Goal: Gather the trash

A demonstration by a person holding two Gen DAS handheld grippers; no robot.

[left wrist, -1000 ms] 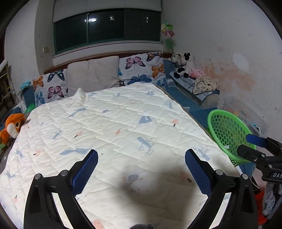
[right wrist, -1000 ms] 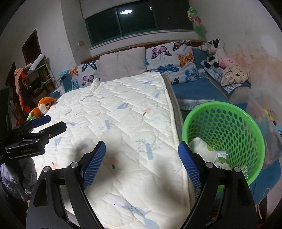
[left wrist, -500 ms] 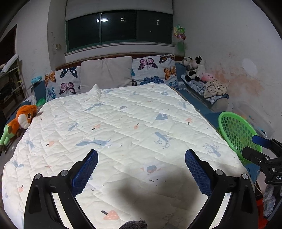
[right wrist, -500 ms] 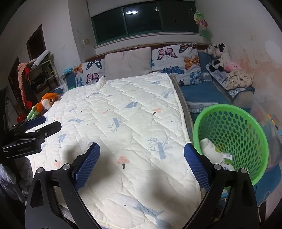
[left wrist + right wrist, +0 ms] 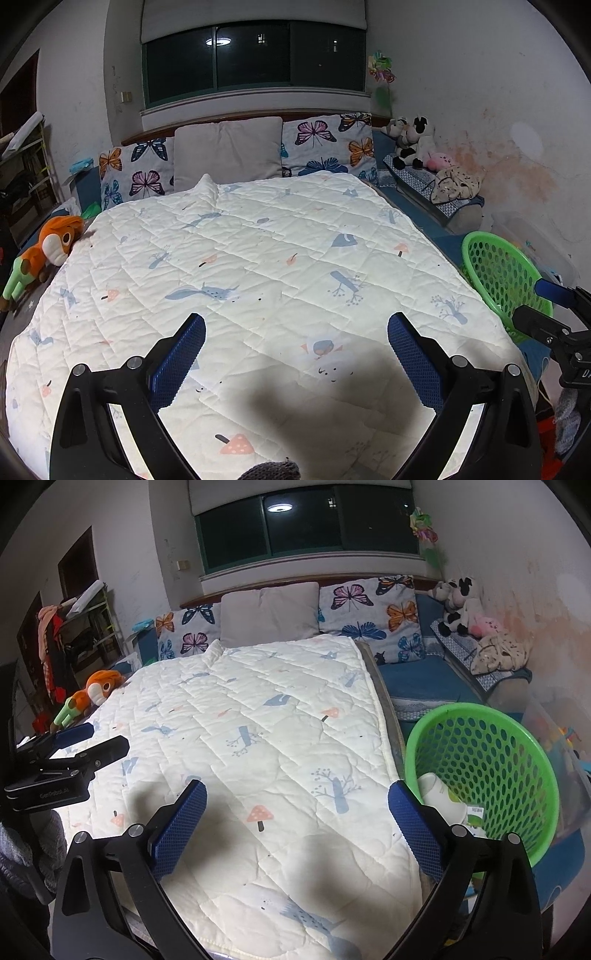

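Quilt [image 5: 277,258] on bed: matt stitched cloth, soft, wrinkled. Basket [image 5: 517,760] at 3 o'clock: glossy green plastic w/ holes; paper cup [image 5: 441,799] inside looks smooth. Tongs pads [image 5: 181,827]: blue, rough dotted texture; arms matt black plastic w/ metal screws. Orange toy [image 5: 55,240]: plush, fuzzy.

One quilted bed cover [image 5: 280,266], three pillows counted at the headboard [image 5: 227,153], one green basket [image 5: 491,771], two grippers seen [image 5: 295,354] [image 5: 295,827], one orange plush toy [image 5: 55,240].
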